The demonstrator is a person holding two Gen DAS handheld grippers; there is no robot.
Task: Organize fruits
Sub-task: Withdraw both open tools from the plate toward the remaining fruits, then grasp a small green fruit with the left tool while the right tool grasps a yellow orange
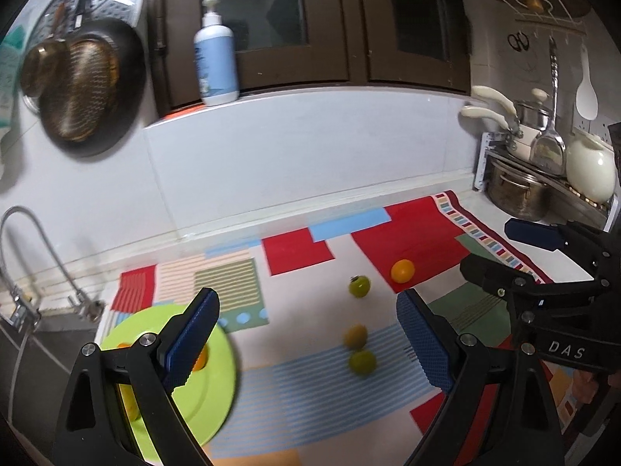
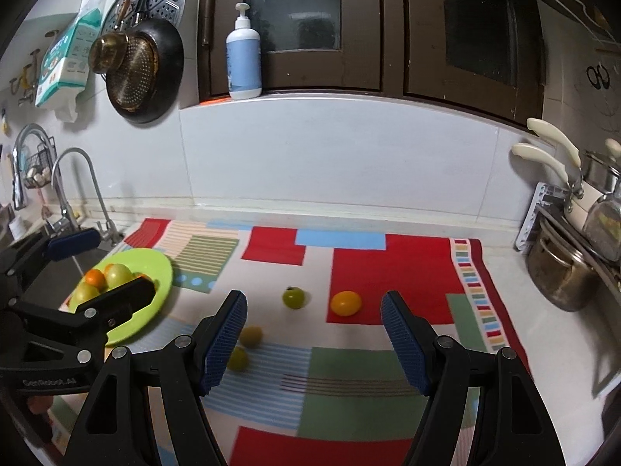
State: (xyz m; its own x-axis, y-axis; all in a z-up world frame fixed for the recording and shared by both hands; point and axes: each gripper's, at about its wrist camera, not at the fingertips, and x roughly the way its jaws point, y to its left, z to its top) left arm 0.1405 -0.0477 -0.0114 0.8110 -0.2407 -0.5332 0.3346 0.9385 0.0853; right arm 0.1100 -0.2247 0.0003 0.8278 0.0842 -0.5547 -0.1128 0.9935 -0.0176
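Both the left gripper and right gripper hang released over the patterned mat, holding nothing. Four fruits lie loose there; others sit in the green plate by the sink.

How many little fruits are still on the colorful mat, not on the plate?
4. A green one with a stem and an orange one lie farther back; two yellow-green ones sit close together nearer, beside the right gripper. None seems hidden.
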